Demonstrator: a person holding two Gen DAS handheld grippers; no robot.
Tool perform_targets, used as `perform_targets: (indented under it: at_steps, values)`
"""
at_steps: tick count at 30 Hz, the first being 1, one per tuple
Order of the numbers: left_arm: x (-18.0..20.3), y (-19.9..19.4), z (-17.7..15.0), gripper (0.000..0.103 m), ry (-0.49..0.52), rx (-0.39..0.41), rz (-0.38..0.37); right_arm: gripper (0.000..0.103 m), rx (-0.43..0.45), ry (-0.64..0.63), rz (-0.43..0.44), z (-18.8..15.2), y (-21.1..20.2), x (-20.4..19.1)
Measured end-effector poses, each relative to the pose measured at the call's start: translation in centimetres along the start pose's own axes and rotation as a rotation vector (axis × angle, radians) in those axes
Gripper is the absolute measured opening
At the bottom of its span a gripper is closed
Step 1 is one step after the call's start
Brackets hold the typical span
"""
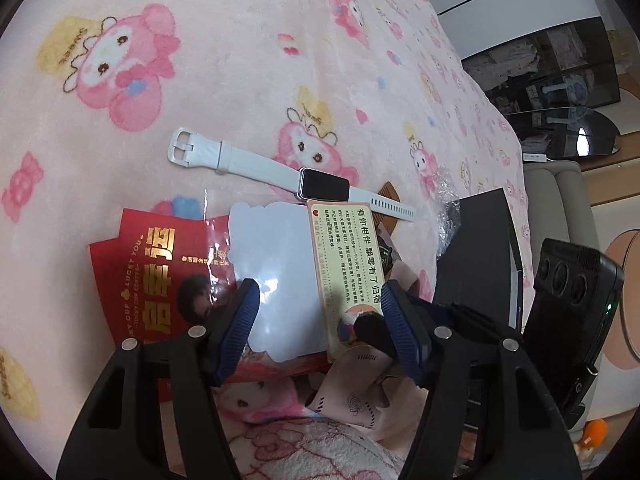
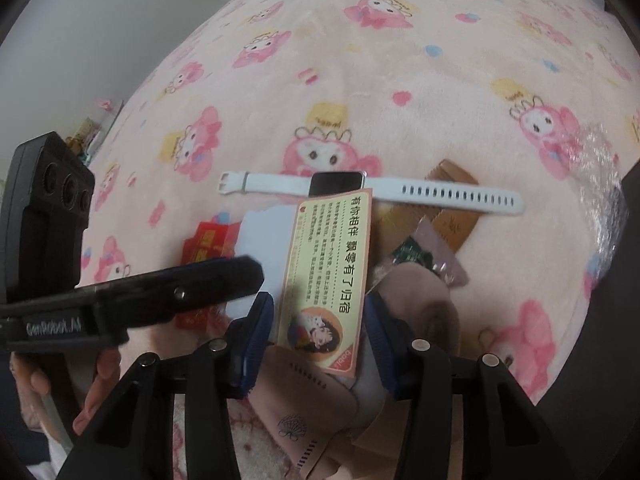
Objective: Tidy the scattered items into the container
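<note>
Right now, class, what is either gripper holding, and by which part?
Left gripper holds nothing. Right gripper straddles the lower end of the yellow card; whether it grips cannot be told.

Both grippers (image 1: 320,316) (image 2: 318,332) tilt downward, jaws apart.

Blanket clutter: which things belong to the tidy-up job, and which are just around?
Job items: white watch, yellow card, red envelopes, brown comb, small sachet, black box.

Just around: pink blanket, bubble wrap, dark cabinet.
</note>
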State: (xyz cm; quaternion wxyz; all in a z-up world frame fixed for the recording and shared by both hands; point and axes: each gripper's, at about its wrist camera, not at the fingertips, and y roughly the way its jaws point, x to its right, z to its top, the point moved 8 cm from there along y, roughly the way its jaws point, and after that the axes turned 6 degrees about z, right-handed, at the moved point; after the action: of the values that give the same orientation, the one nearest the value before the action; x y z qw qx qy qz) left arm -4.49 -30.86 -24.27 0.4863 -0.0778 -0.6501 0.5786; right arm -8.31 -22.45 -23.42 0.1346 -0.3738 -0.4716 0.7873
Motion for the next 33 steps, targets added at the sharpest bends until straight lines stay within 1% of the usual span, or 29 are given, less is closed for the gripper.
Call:
perform_targets:
  at_steps: [2,5,7,9,11,12,13,14,15,16,17,18,19,20,21,22,24,26,27,28,29,31,33]
  values:
    - [-0.5,-0.6,0.1,0.064,-0.007,0.022,0.032,0.044,0.006,-0.003,0.005,-0.4,-0.2,-0.3]
    - [-2.3,-1.2,0.6,0.064,-0.031,0.066,0.125,0.044,0.016,0.008,-0.021,-0.3,-0.5,0.1]
    - [-3.9,-1.1,0.9,0.064,-0.073,0.075,0.161,0.044,0.020,0.022,-0.037,0.0,-0.4,0.9]
    - [-4.6,-0.6,1.0,0.064,-0.096,0.062,0.136,0.044,0.014,0.026,-0.024,0.5,0.3,1.2]
    - [-4.4,0.1,1.1,0.064,-0.086,0.043,0.111,0.044,0.012,0.016,0.000,1.0,1.0,1.1]
    - [-4.0,0.5,1.1,0.065,-0.078,0.027,0.086,0.040,0.013,0.013,0.018,1.3,1.3,1.0]
    - [-3.7,0.7,1.2,0.065,-0.069,0.016,0.074,0.037,0.010,0.018,0.056,1.6,1.4,0.7]
    - [-3.5,0.8,1.2,0.065,-0.062,0.015,0.083,0.033,0.002,0.030,0.079,1.6,1.6,0.5]
    - [-3.2,0.8,1.3,0.065,-0.053,0.015,0.080,0.027,0.011,0.033,0.068,1.7,1.5,0.5]
    - [-2.9,0.7,1.2,0.057,-0.048,0.014,0.062,0.025,0.021,0.026,0.056,1.6,1.3,0.5]
    - [-2.2,0.7,1.0,0.051,-0.048,-0.003,0.009,0.019,0.029,0.030,0.060,1.5,1.1,0.5]
    - [-1.4,0.9,0.6,0.048,-0.053,-0.034,-0.056,0.016,0.033,0.041,0.084,1.3,0.8,0.5]
    - [-0.6,1.1,0.3,0.048,-0.052,-0.051,-0.096,0.015,0.037,0.054,0.114,1.1,0.4,0.4]
    - [-0.1,1.1,0.0,0.048,-0.038,-0.053,-0.094,0.015,0.045,0.060,0.129,0.9,-0.1,0.3]
    - [0.4,1.1,-0.2,0.048,-0.021,-0.050,-0.078,0.011,0.051,0.058,0.131,0.7,-0.6,0.2]
    - [0.9,1.0,-0.3,0.047,-0.008,-0.044,-0.063,0.011,0.058,0.050,0.117,0.3,-1.1,0.1]
    - [1.6,0.6,-0.3,0.047,-0.002,-0.039,-0.072,0.011,0.064,0.042,0.126,-0.4,-2.1,0.0]
    - [1.8,0.5,-0.4,0.051,-0.021,-0.055,-0.090,0.011,0.058,0.047,0.178,-0.8,-2.4,-0.4]
    - [1.9,0.5,-0.4,0.057,-0.027,-0.056,-0.094,0.011,0.055,0.045,0.185,-0.9,-2.5,-0.6]
    - [2.0,0.3,-0.4,0.063,-0.025,-0.050,-0.091,0.011,0.052,0.040,0.177,-1.0,-2.3,-0.7]
    - [2.0,0.2,-0.3,0.065,-0.021,-0.039,-0.072,0.011,0.047,0.034,0.171,-1.0,-1.9,-0.9]
    - [1.3,0.0,-0.1,0.067,-0.025,-0.015,-0.005,0.011,0.037,0.053,0.179,-0.9,-1.2,-0.9]
    - [0.2,-0.9,0.3,0.066,-0.018,0.035,0.070,0.011,0.071,0.072,0.150,-0.8,-1.5,-0.2]
